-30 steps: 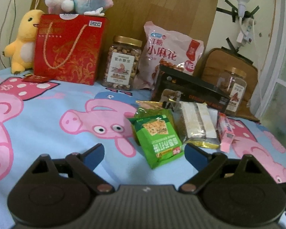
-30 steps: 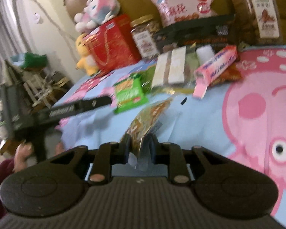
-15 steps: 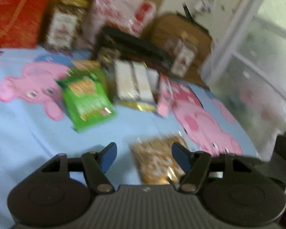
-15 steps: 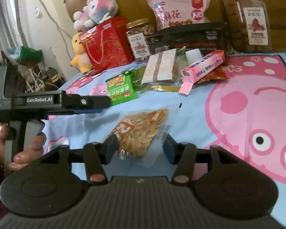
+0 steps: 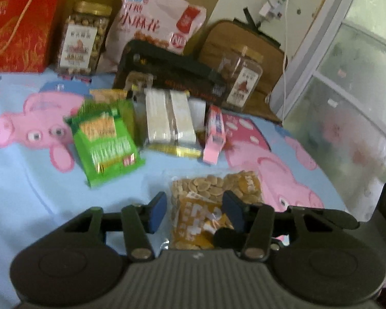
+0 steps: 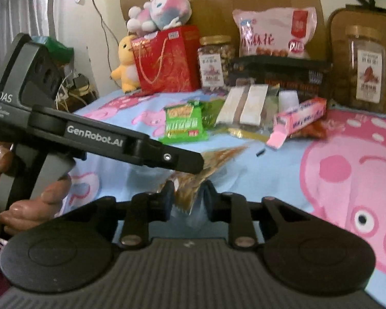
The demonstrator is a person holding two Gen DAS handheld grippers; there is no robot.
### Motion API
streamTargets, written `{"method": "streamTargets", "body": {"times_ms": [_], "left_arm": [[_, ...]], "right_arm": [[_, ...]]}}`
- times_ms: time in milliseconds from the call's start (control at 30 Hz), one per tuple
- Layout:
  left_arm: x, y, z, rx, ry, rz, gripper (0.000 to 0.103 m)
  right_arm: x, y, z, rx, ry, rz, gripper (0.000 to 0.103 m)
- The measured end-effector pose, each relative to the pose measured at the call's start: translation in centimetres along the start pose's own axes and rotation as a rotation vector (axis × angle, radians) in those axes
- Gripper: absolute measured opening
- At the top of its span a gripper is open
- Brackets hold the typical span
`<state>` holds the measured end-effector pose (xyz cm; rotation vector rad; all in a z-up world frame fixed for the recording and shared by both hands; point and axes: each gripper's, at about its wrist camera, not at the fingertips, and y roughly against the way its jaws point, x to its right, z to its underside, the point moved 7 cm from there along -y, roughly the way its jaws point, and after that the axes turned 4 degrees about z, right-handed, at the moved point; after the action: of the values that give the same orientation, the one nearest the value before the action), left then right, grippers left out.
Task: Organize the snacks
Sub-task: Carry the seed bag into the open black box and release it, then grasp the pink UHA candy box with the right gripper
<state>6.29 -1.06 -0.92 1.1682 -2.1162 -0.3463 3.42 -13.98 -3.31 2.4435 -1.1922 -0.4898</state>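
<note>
At the bottom centre of the right wrist view the right hand-held gripper (image 6: 187,198) has just been closing and is now clamped on the lower end of a clear snack packet (image 6: 218,157), which is held edge-on just above the bed (image 6: 270,180). In the left wrist view the left hand-held gripper (image 5: 194,208), low in the middle of the frame, has also just been closing with the same packet between its fingers. A thin gap seems to remain beside the left-hand pad, so I judge it not yet gripping. The main risk is this handover. If the right one lets go before the left has a real hold, the slippery film would probably slide out and drop onto the sheet. Closing hard on the filled part could instead crush the contents or burst the seam, and the two tools are close enough to knock together. Further up the frame, the green packet (image 5: 103,144), the white bars (image 5: 169,118) and the pink box (image 5: 213,134) lie crowded, so a careless swing could scatter them. The jar (image 5: 242,82) behind could tip.
</note>
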Motion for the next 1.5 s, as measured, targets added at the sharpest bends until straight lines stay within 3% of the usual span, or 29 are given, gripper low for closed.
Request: {"method": "streamTargets", "body": {"times_ms": [300,500,567,700,867,933,1067,1133,1300,1433,1500], "left_arm": [[0.1,-1.8,-8.7,0.070,-0.053,-0.016,0.049],[-0.6,-6.4,-15.8,0.087,-0.074,-0.061,0.045],[-1.0,-8.2,-17.7,0.102,-0.080,-0.083,0.045],[-2.6,-11.4,-20.3,0.110,-0.059,-0.126,0.045],[-4.9,-14.0,-21.6,0.101,-0.041,-0.210,0.049],[-5.7,-14.3,-21.9,0.094,-0.024,-0.227,0.049],[-6.7,-14.1,-21.5,0.093,-0.058,-0.274,0.053],[-6.9,-14.3,-20.9,0.070,-0.093,-0.306,0.053],[-5.5,-15.4,-19.1,-0.009,-0.211,-0.388,0.053],[-4.6,-15.5,-18.0,-0.055,-0.170,-0.409,0.052],[-4.5,-15.4,-17.6,-0.093,-0.090,-0.366,0.052]], "right_arm": [[2.2,-1.3,-6.4,0.100,-0.024,-0.007,0.025],[6.5,-4.2,-11.9,0.152,-0.060,0.017,0.024],[8.4,-5.6,-13.6,0.155,-0.086,0.043,0.023],[11.3,-8.9,-15.3,0.135,-0.161,0.018,0.019],[14.0,-11.7,-16.3,0.133,-0.228,0.041,0.027],[15.2,-12.7,-16.7,0.124,-0.235,0.104,0.038],[17.1,-13.1,-17.0,0.138,-0.226,0.246,0.045],[18.0,-12.2,-16.9,0.161,-0.250,0.251,0.054],[18.4,-11.9,-16.0,0.154,-0.249,0.258,0.057],[18.2,-11.8,-15.9,0.155,-0.189,0.281,0.058],[18.1,-12.3,-16.2,0.138,-0.147,0.299,0.058]]}}
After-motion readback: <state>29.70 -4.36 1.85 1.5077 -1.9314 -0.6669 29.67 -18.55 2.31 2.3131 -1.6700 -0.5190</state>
